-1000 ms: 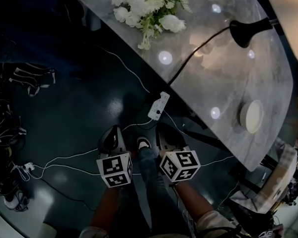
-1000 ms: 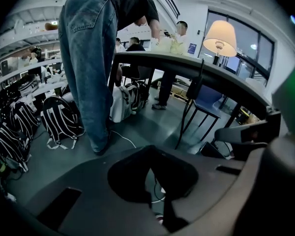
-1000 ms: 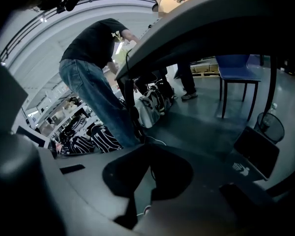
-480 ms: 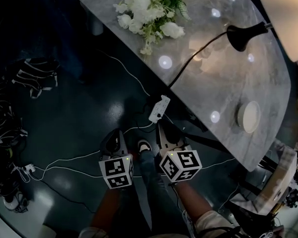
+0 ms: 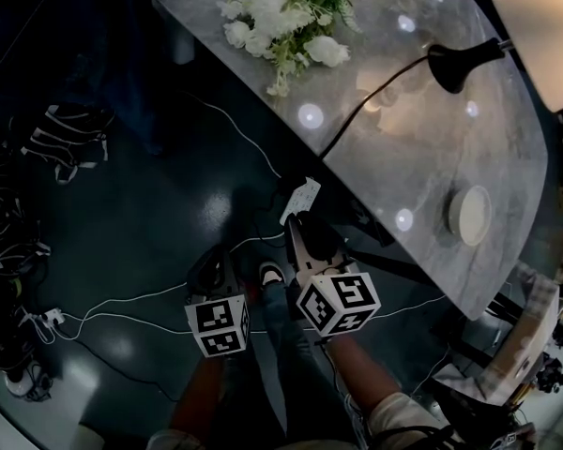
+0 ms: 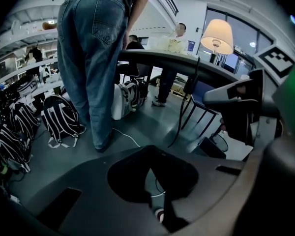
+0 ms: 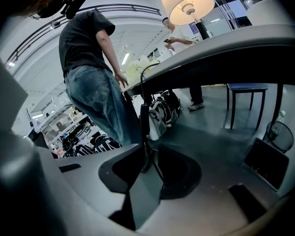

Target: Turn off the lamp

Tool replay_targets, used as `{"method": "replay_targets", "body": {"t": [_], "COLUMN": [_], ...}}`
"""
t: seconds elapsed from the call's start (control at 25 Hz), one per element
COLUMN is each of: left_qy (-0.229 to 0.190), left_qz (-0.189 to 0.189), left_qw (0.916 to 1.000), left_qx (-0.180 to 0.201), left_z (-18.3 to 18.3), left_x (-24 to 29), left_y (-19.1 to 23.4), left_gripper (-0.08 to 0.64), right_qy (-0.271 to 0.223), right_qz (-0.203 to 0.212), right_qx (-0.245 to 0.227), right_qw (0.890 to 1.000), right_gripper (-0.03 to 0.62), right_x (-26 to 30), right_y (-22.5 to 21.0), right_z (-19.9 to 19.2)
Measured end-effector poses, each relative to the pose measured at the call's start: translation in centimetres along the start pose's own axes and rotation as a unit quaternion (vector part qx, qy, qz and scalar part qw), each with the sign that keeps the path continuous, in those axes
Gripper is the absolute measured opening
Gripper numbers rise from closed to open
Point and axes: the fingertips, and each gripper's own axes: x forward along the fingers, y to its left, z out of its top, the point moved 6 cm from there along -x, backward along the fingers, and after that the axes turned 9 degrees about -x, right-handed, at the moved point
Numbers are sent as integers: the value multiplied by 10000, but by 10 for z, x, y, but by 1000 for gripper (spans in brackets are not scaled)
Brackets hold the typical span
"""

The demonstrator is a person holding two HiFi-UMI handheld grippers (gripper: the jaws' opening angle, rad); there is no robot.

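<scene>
Opening just now, the jaws of the right gripper (image 7: 147, 154) stand half apart and pinch nothing. It has come up close to the white switch (image 5: 300, 200) hanging on the cord (image 5: 366, 106). The lamp (image 5: 535, 26) on the table (image 5: 432, 186) still glows. The left gripper (image 6: 155, 191) has its jaws shut, empty.

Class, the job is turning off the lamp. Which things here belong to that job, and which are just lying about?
Belong to the job: the lit lamp, its black cord, the white switch box.
Just lying about: the white flowers, the small dish, the striped backpacks.
</scene>
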Motion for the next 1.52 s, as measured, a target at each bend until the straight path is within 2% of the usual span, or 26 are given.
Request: {"method": "replay_targets", "body": {"t": [0.52,1.2,1.4,1.52], "left_qy": [118,215,208,223], "left_qz": [41,2,-2,16], "left_qw": [9999,9996,9995,9995], "left_qx": [31,176,226,233], "left_z": [-4,-9,-10,-11], "left_x": [-3,2,5,6], "left_y": [14,13,14,13], "left_gripper": [-9,-9,-9,-9], "right_qy": [-194,-373,-338,-323], "right_qz": [-28,-183,-282,-289], "right_qx": [-123,-14,-30,-39], "right_qw": [9997,9991,9990,9991], "right_gripper": [129,126,80,77], "right_x": [19,36,36,36], "right_y": [5,5,2,1], "right_z": [23,47,47,47]}}
